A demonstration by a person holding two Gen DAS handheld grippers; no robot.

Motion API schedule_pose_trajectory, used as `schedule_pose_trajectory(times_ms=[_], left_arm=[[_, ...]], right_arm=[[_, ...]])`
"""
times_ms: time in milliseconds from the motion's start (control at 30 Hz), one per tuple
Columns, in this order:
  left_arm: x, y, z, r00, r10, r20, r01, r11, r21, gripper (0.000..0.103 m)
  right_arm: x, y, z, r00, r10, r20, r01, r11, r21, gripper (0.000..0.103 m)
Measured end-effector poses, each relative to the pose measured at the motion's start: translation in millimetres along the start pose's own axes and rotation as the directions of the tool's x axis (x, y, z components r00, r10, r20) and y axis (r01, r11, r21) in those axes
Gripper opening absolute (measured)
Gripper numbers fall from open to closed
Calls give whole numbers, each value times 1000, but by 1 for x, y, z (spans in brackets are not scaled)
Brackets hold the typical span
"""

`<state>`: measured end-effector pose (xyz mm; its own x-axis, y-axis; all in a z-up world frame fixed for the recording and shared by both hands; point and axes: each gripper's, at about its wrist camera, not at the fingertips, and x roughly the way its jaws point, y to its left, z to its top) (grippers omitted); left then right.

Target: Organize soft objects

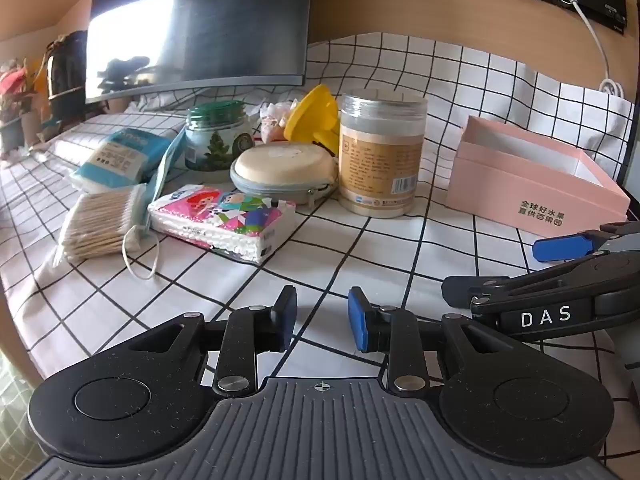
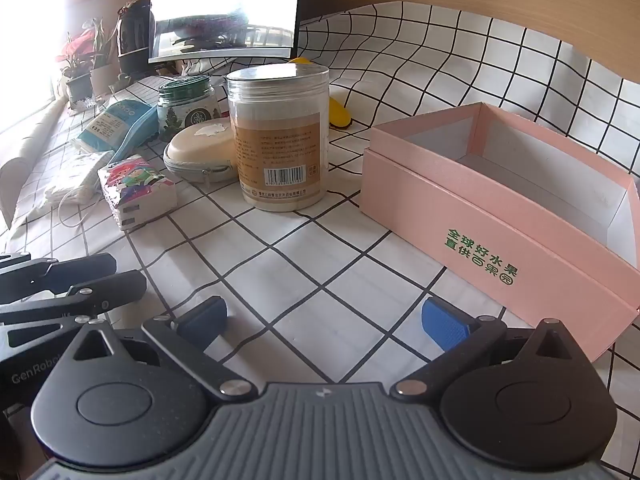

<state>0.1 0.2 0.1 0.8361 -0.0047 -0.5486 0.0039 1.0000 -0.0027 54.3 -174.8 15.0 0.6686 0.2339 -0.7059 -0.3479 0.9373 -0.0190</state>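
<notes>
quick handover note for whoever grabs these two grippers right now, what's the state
Left gripper: fingers partly apart, nothing between them, over the checked cloth.
Right gripper: wide open, holding nothing, just in front of the pink box.
Soft items sit in the left cluster: cartoon tissue pack, blue tissue pack, face mask, cotton swabs.
Done: nothing visible in the box.
Left: everything.

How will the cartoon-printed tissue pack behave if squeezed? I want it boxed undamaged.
The tissue pack looks soft, so it would probably dent under pressure. Its glossy wrapper may slip. Lying flat on the checked cloth, it seems unlikely to roll.
</notes>
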Motion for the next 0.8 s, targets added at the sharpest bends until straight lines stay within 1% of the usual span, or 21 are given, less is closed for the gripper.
schedule_pose_trajectory(times_ms=[800], left_arm=[[-1,-2,0,1000,-1,9,1,1000,0,32]], right_arm=[[0,0,0,1000,0,0,0,1000,0,103]])
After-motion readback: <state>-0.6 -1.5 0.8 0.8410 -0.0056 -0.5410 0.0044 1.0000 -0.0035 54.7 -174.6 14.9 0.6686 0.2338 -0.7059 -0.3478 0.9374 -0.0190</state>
